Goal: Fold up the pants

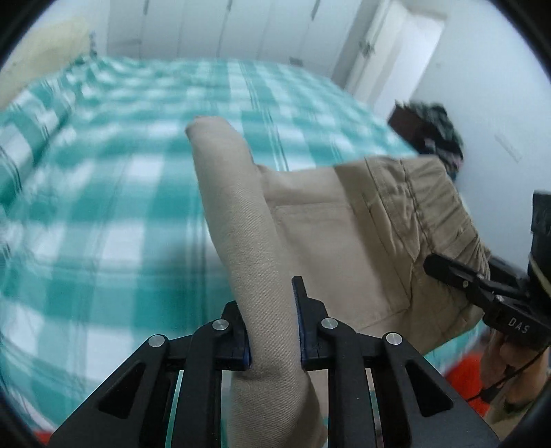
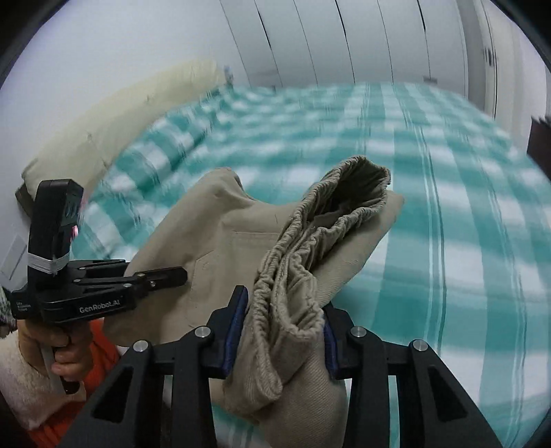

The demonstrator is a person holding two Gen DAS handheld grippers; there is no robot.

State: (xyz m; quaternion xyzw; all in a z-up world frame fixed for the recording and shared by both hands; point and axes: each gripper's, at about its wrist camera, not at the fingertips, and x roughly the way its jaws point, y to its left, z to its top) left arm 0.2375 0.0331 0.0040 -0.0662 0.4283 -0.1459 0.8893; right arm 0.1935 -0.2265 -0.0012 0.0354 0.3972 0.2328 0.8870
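Beige pants [image 1: 310,220] are held up over a bed with a teal and white checked sheet [image 1: 103,193]. My left gripper [image 1: 272,310] is shut on a folded edge of the pants. My right gripper [image 2: 282,320] is shut on the bunched elastic waistband [image 2: 310,248]. The right gripper also shows in the left wrist view [image 1: 447,272], clamped on the waistband at the right. The left gripper shows in the right wrist view [image 2: 168,275], clamped on the pants at the left. The cloth hangs stretched between both grippers.
A cream pillow [image 2: 113,117] lies at the bed's head by the wall. White wardrobe doors [image 1: 224,27] stand beyond the bed. A dark bundle [image 1: 434,131] sits on furniture at the right bed edge. Orange floor covering [image 1: 465,375] shows below.
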